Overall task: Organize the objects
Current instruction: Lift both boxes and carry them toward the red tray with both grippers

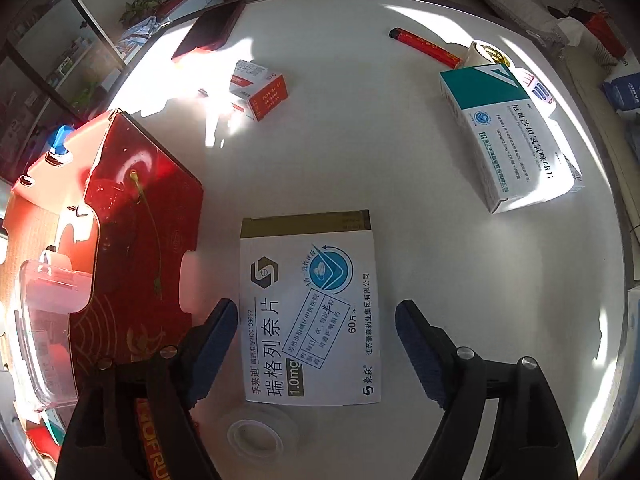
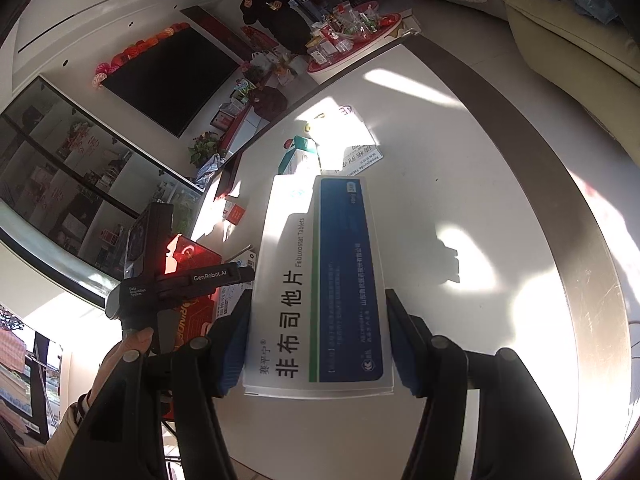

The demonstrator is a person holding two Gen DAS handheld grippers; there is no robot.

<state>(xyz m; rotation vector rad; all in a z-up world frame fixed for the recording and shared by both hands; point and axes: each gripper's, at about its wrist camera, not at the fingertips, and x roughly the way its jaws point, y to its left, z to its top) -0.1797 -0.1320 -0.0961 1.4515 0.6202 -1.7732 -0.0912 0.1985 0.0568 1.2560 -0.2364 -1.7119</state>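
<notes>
Febuxostat carton [image 2: 320,284] (flat, glossy) pinched by right claw [image 2: 318,344]; left claw [image 1: 316,344] spread.

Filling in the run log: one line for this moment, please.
left tool: open over white pill box | right tool: shut on blue pill box | red box: beside left tool

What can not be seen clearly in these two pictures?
- Red box, left wrist view: its inside is cut off by the picture edge and hidden by its own flaps.
- Orange-and-white carton, left wrist view: its print is washed out by sun glare.
- Blue-and-white medicine box, right wrist view: its underside is hidden; the right hand-held gripper is shut on it.
- Left hand-held gripper: open.
</notes>
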